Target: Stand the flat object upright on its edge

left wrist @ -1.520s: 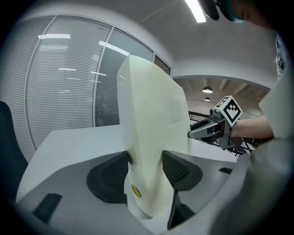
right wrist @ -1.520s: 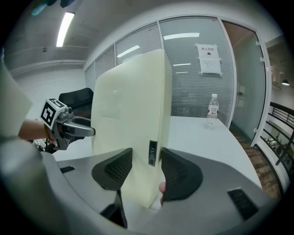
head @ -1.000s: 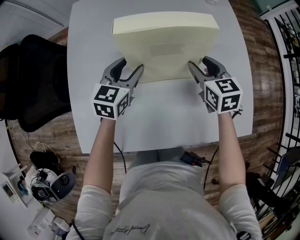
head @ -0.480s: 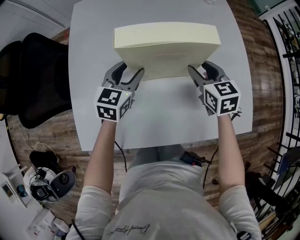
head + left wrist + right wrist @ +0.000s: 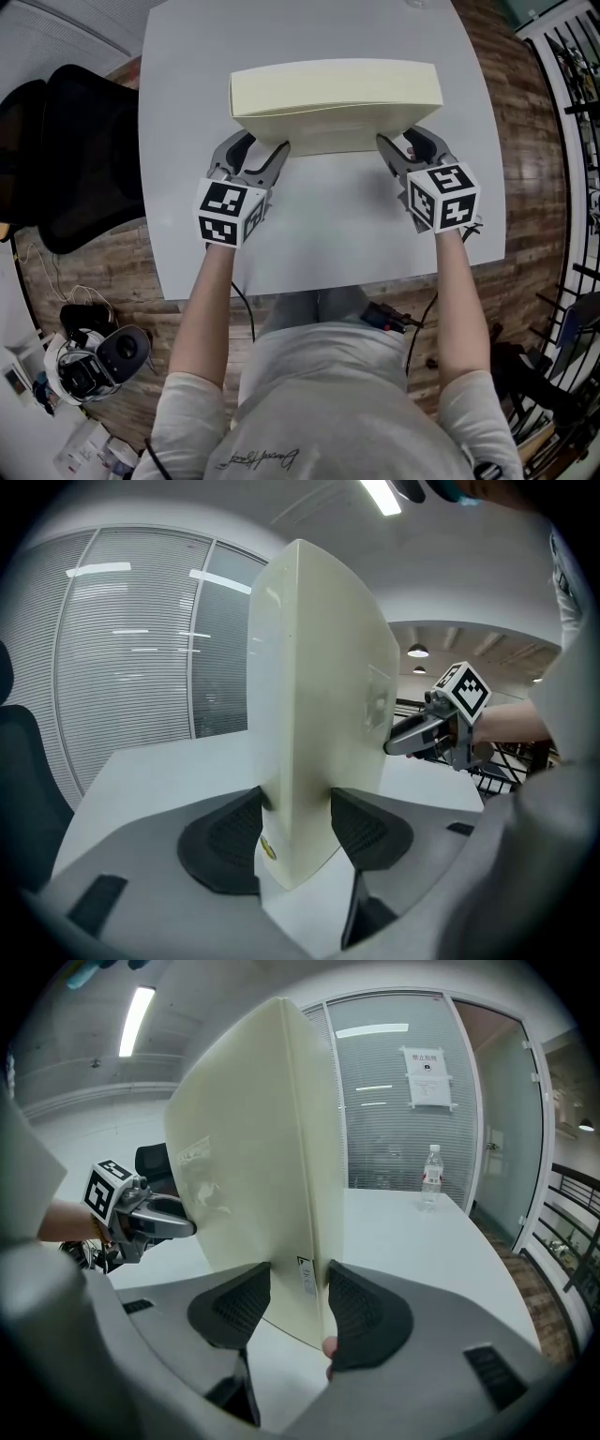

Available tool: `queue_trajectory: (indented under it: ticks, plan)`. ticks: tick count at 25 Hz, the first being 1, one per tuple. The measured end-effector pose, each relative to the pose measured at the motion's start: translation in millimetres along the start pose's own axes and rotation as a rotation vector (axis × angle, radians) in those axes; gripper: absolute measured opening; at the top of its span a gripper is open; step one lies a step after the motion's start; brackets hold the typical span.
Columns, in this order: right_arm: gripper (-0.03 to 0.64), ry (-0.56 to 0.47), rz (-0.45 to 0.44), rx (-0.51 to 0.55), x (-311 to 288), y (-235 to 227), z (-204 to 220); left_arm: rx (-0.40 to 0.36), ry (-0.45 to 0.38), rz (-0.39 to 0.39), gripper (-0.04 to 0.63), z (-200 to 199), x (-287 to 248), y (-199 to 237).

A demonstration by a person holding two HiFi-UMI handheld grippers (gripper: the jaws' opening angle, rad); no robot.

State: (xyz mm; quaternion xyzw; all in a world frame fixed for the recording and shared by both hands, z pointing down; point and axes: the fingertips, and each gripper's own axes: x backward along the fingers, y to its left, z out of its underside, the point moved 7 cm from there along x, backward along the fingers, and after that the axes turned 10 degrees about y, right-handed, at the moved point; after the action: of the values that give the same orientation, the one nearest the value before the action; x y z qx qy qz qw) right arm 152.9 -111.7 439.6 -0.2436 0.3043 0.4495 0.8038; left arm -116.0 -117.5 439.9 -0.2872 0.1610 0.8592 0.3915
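One flat cream box point(image 5: 336, 89) is standing nearly upright on its long lower edge, in the far half of the grey table point(image 5: 328, 225), broad face toward the person. The left tool point(image 5: 262, 145) is clamping its lower left corner and the right tool point(image 5: 401, 141) its lower right corner, pads pressing both faces. The tipping-up step is seemingly finishing. Next, I judge, the edge needs settling flat, then both tools opening evenly so nothing topples.
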Motion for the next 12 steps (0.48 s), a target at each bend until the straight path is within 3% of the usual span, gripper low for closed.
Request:
queue_trajectory:
  ticks: [12]
  plan:
    - [0.218, -0.009, -0.002, 0.035, 1.7, -0.1, -0.5, -0.035, 0.012, -0.002, 0.247, -2.5, 2.1, -0.8]
